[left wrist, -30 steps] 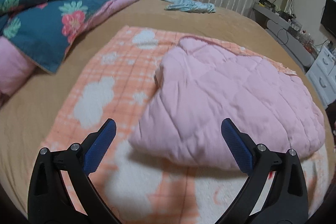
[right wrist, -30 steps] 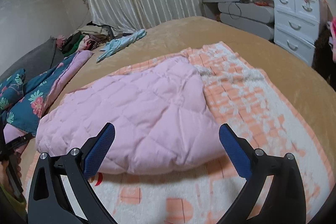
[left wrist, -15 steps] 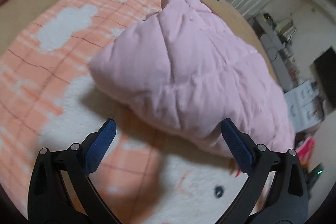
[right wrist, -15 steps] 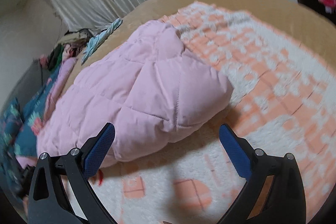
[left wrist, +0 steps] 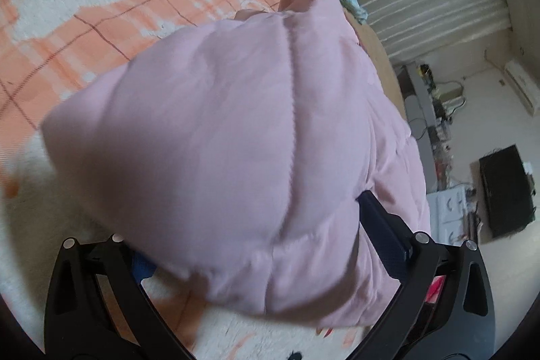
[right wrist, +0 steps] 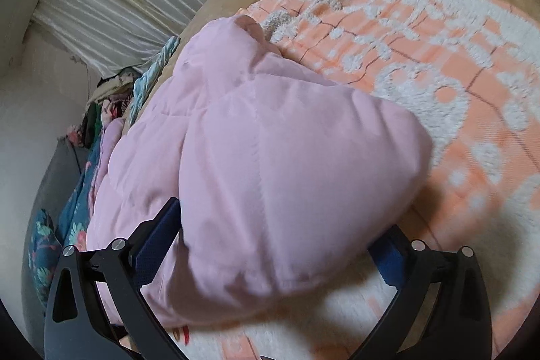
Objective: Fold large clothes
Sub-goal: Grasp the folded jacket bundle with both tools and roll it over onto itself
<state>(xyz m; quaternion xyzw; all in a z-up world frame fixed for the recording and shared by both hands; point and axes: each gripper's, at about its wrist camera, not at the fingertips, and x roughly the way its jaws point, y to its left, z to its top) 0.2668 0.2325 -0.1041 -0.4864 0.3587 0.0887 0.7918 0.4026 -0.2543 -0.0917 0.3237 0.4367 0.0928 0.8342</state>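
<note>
Pink quilted garment (left wrist: 236, 130) lies bunched on orange-white blanket (left wrist: 101, 5).
Left gripper (left wrist: 256, 245) and right gripper (right wrist: 273, 242): jaws wide, each straddling near corner of garment, not yet clamped.
Step, judged: grasp corners.
Next: close both, lift, fold across.

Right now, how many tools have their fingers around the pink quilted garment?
2. The left tool straddles one near corner of the pink quilted garment; the right tool straddles the other corner. Both look wide open; fingertips are partly hidden.
</note>
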